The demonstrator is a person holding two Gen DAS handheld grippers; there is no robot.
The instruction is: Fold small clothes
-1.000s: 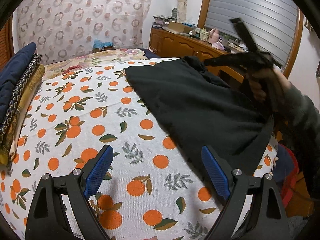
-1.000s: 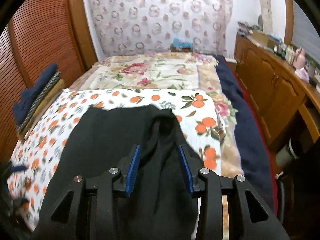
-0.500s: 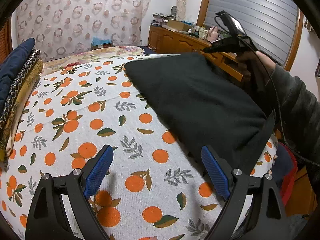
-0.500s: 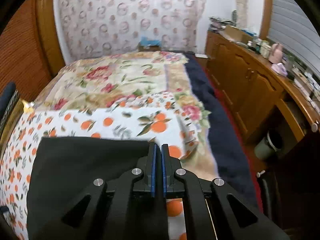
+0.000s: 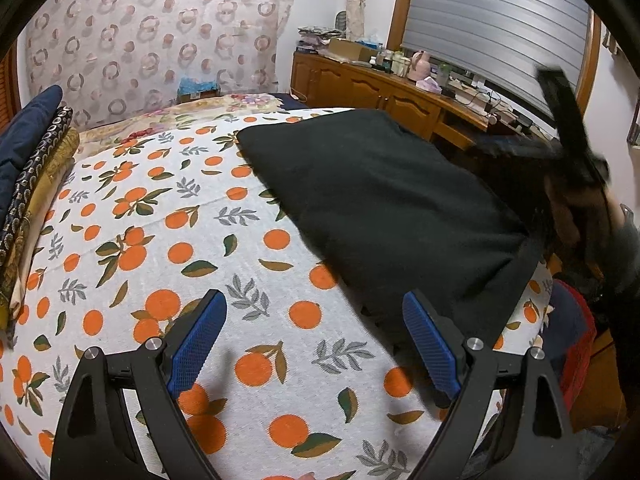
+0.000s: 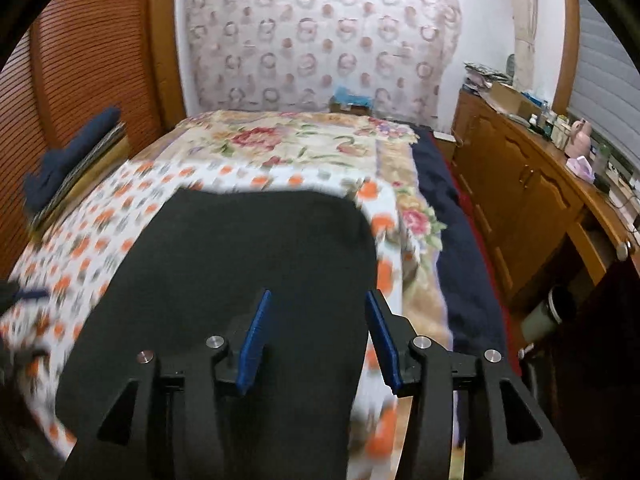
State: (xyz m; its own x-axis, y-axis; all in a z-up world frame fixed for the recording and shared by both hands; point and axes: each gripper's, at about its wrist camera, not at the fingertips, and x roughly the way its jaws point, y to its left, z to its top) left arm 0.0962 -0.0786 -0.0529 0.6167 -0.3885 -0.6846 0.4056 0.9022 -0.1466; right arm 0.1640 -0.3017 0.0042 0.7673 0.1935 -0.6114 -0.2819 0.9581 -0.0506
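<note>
Seen from the left wrist: left gripper (image 5: 314, 344) hovering wide open and empty, unmoved over the orange-print sheet (image 5: 132, 216), its blue pads (image 5: 196, 344) apart above bare cloth. At 2 o'clock from it, black garment (image 5: 380, 200) lying flat and smooth, no longer lifted at its far corner as a second ago. At 3 o'clock of the garment, right gripper (image 5: 516, 148), blurred, now off the fabric's edge rather than pinching it. Seen from the right wrist: right gripper (image 6: 318, 336) opening after a full close half a second ago, pads not pressing anything, garment (image 6: 248, 264) spread beneath. Stacked bedding (image 6: 68, 160) at 10 o'clock, wooden cabinet (image 6: 516, 192) at 3 o'clock.
</note>
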